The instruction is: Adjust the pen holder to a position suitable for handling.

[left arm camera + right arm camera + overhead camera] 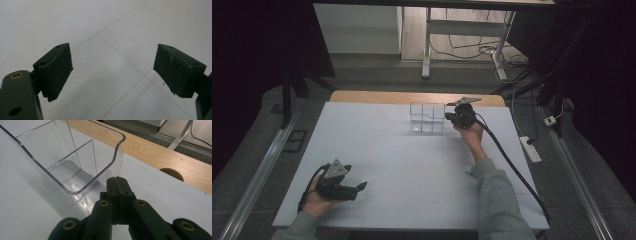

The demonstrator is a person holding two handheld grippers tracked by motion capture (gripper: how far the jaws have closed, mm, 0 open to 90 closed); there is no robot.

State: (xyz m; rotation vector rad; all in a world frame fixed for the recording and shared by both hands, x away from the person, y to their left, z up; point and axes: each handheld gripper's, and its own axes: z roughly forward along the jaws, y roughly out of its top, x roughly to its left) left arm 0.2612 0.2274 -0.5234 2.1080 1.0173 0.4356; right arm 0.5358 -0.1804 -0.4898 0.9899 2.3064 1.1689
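A clear plastic divided box (427,118) stands empty at the far middle of the white table top (412,165). My right gripper (448,117) is just to its right, pointing at its end wall. In the right gripper view the jaws are pressed together with nothing between them, and the right gripper (117,180) has its tips right at the box's rounded end corner (113,160); I cannot tell whether they touch. My left gripper (361,187) lies low at the near left, held in a hand. The left gripper (112,65) stands wide open over bare white surface.
A wooden strip (362,96) runs along the table's far edge, with a round hole (172,173) in it near the right gripper. The right gripper's cable (512,165) trails back over the right side of the table. A power strip (530,149) lies on the floor to the right.
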